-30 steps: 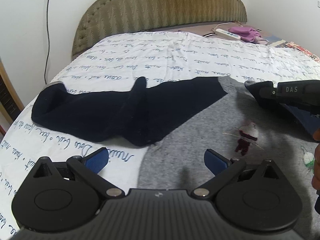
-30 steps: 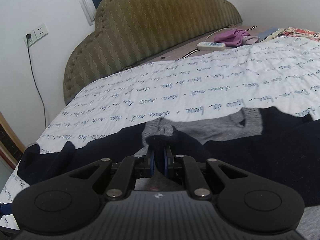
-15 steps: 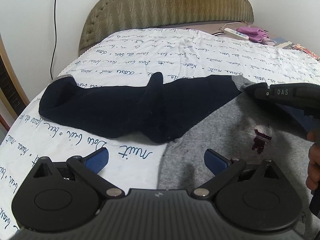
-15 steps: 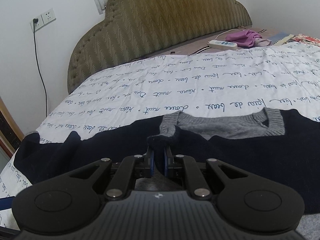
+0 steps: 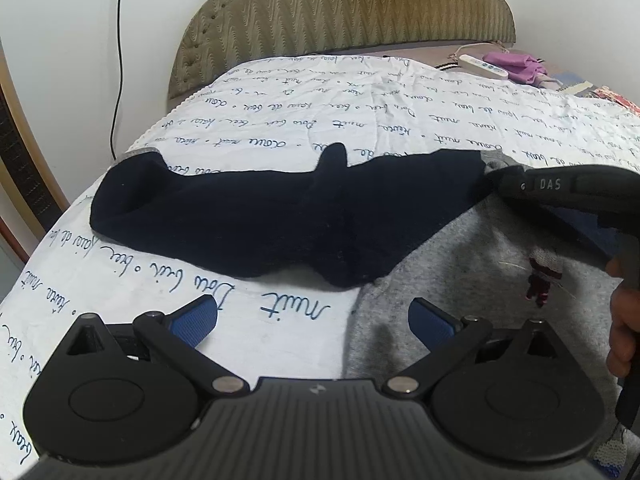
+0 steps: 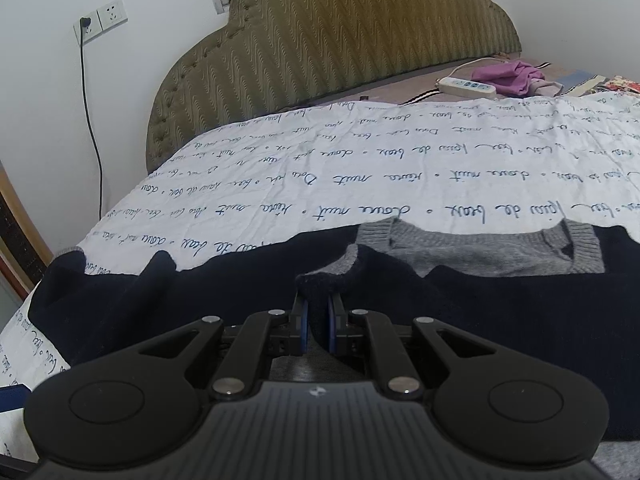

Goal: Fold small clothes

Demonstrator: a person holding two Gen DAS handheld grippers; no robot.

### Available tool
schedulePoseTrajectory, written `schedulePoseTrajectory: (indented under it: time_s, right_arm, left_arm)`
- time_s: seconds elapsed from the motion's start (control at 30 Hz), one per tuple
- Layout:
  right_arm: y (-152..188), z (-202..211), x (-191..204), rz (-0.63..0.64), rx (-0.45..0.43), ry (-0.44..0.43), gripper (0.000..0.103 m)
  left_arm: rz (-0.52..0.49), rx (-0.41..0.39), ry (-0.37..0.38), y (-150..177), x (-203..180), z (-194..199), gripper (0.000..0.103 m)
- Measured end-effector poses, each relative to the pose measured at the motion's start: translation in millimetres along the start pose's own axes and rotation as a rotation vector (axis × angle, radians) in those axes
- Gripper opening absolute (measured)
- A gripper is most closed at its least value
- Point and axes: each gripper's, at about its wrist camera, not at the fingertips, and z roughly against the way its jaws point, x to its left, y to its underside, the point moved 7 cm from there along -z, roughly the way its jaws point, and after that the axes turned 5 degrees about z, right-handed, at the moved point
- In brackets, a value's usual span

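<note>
Both hand-held grippers work over a bed: the left hand-held gripper (image 5: 314, 316) hovers with its blue-padded fingers (image 5: 196, 318) spread wide and nothing between them, while the right hand-held gripper (image 6: 317, 322) is clamped on a fold of navy knit at the shoulder of the sweater (image 6: 460, 304), just below its grey ribbed collar (image 6: 480, 250).

Largest in view is the bed, covered by a white sheet (image 6: 360, 168) printed with lines of blue cursive script, backed by an olive quilted headboard (image 6: 340, 36). The sweater lies spread flat on the sheet close to the grippers, grey in the body (image 5: 472, 272) with a small embroidered figure (image 5: 542, 280), its navy sleeve (image 5: 240, 216) stretched out to the left. A black cable (image 6: 94, 128) runs down the wall from a socket (image 6: 100, 20). Near the headboard lie a purple cloth (image 6: 508, 74) and, touching it, a white power strip (image 6: 466, 86).
</note>
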Motion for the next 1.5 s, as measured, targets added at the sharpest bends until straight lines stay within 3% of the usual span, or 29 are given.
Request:
schedulePoseTrajectory:
  time_s: [0.2, 0.4, 0.5, 0.53, 0.63, 0.8, 1.03, 1.13, 1.23, 1.37, 1.5]
  right_arm:
    - [0, -4, 17, 0.07, -0.007, -0.001, 0.009]
    - [12, -15, 19, 0.076, 0.068, -0.009, 0.011]
    - [13, -15, 20, 0.065, 0.082, -0.021, 0.017]
    - [12, -13, 21, 0.063, 0.082, -0.026, 0.025]
    - [11, -9, 26, 0.08, 0.063, -0.037, 0.063]
    - [14, -6, 33, 0.13, 0.07, -0.02, 0.065]
    - [11, 17, 35, 0.101, 0.023, -0.054, 0.065]
    - [11, 26, 34, 0.097, 0.012, -0.058, 0.069]
    - [13, 33, 32, 0.092, 0.007, -0.064, 0.069]
    - [16, 37, 29, 0.078, 0.009, -0.063, 0.07]
    - [15, 38, 26, 0.076, 0.008, -0.055, 0.07]
  left_arm:
    - [0.018, -0.004, -0.014, -3, 11, 1, 0.103]
    - [0.023, -0.013, -0.037, -9, 29, -1, 0.103]
    - [0.049, -0.014, -0.052, -14, 46, -4, 0.103]
    - [0.062, -0.013, -0.053, -17, 53, -5, 0.103]
    - [0.098, -0.009, -0.053, -24, 77, -9, 0.103]
    - [0.158, -0.018, -0.081, -36, 121, -14, 0.103]
    - [0.314, 0.036, -0.021, -53, 185, -38, 0.103]
    - [0.43, 0.069, 0.081, -58, 210, -51, 0.103]
    - [0.646, 0.11, 0.274, -60, 239, -69, 0.102]
    - [0.936, 0.093, 0.498, -60, 269, -90, 0.101]
    - [1.058, 0.056, 0.638, -65, 276, -107, 0.099]
